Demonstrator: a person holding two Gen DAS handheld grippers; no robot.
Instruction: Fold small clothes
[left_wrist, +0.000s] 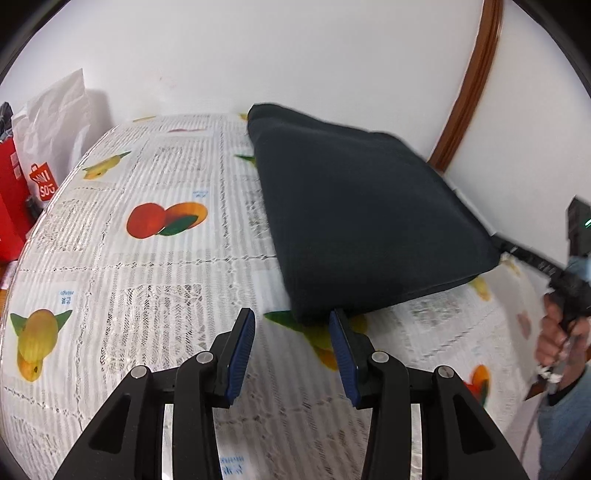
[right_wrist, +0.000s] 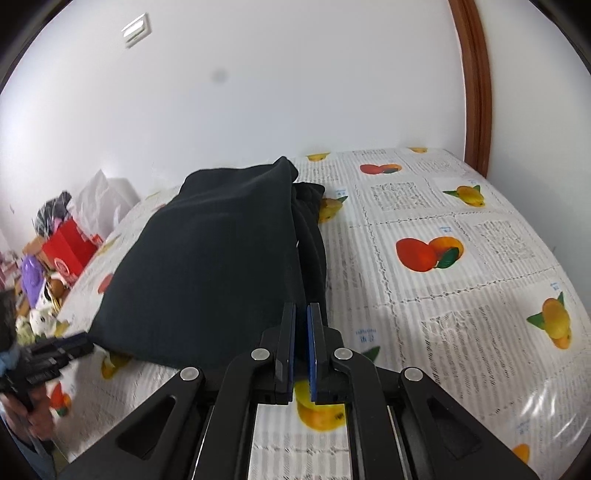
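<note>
A dark folded garment (left_wrist: 362, 214) lies on the fruit-print tablecloth (left_wrist: 147, 266), its right side raised off the table. My left gripper (left_wrist: 291, 317) stands open just short of the garment's near corner; the right blue pad (left_wrist: 343, 354) touches the edge and nothing is pinched. In the right wrist view my right gripper (right_wrist: 302, 308) is shut on the near edge of the garment (right_wrist: 207, 266), holding up its top layer. The left wrist view shows that gripper (left_wrist: 517, 254) at the garment's right corner, with a hand (left_wrist: 557, 339) on its grip. The left gripper (right_wrist: 62, 350) appears at the garment's left corner.
A white shopping bag (left_wrist: 55, 122) and a red box (left_wrist: 11, 192) stand past the table's left edge, with more clutter (right_wrist: 55, 266) on the floor. A white wall runs close behind the table. A brown door frame (right_wrist: 476, 85) rises at the right.
</note>
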